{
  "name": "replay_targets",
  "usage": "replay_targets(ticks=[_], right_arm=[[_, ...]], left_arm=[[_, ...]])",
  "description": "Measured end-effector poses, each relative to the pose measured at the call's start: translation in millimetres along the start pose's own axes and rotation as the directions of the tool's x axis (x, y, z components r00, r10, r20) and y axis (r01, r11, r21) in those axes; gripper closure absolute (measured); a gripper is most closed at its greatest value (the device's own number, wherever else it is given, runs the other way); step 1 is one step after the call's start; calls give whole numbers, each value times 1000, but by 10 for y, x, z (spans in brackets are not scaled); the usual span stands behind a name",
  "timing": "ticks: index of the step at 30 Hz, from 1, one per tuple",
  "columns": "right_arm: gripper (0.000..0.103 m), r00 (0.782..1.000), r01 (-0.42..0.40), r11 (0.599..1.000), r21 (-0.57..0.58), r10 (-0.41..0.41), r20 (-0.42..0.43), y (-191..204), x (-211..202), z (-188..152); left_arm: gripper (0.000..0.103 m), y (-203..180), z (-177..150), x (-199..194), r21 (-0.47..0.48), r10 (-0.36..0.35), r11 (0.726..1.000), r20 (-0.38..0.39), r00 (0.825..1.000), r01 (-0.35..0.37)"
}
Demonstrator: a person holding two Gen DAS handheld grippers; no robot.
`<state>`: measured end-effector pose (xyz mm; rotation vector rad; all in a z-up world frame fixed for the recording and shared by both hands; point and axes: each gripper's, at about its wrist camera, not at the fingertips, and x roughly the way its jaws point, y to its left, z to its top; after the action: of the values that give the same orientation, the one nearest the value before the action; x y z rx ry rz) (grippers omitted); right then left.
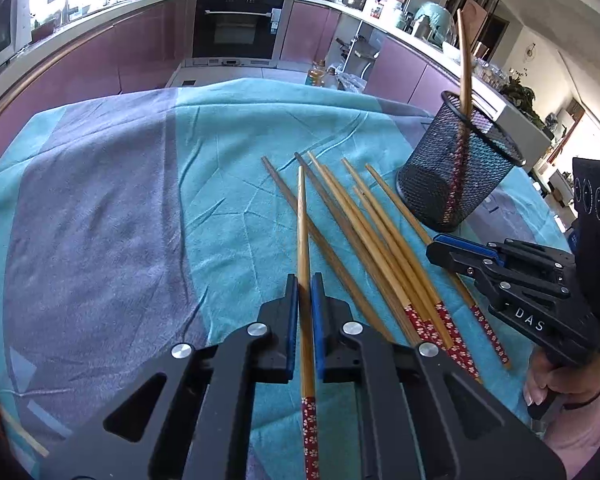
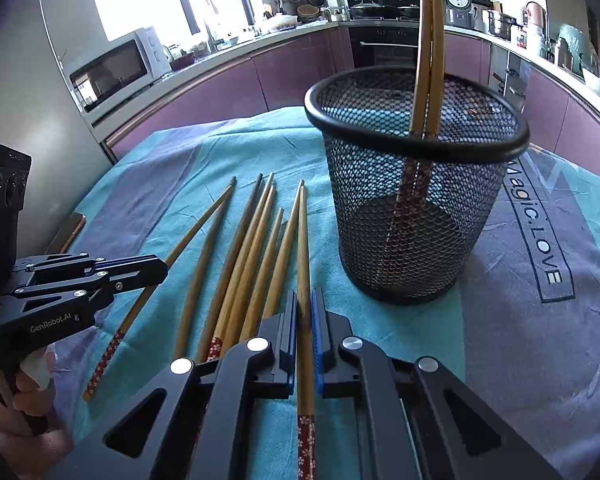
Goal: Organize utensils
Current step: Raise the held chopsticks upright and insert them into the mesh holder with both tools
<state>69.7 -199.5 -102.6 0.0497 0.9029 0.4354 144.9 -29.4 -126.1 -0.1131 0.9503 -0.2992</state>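
Kitchen behind, teal cloth [image 1: 228,128] on the table. I've got my left gripper [image 1: 304,280] clamped on one chopstick [image 1: 302,216] and my right gripper [image 2: 304,296] pinching another chopstick [image 2: 303,240], both jaws nearly shut. Loose chopsticks [image 1: 364,224] lie fanned between them, and the mesh cup [image 2: 416,216] nearby has two standing inside.
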Motion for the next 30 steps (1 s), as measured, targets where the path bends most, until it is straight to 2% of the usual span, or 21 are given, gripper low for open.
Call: replay_targets(ticks=[8,12,22,30], right_arm=[[97,995,-71,997,-11,72,70,30,-325,49],[97,987,-103,995,-4,103,122,-2,-548,89],[97,954,-148,989,3,142,266,-172,-1082,220],[97,931,-148,989,-14,144,335,-238,-1295,417]], left_arm=[[96,-41,43,-280,26,-66,998,50,997,65],[96,-121,87,-501,58,-112,993,91,989,107],[96,-299,222,-1029,135,-241,967,186,953,218],[96,-430,453,-1284,168,-283,955,258,924,245]])
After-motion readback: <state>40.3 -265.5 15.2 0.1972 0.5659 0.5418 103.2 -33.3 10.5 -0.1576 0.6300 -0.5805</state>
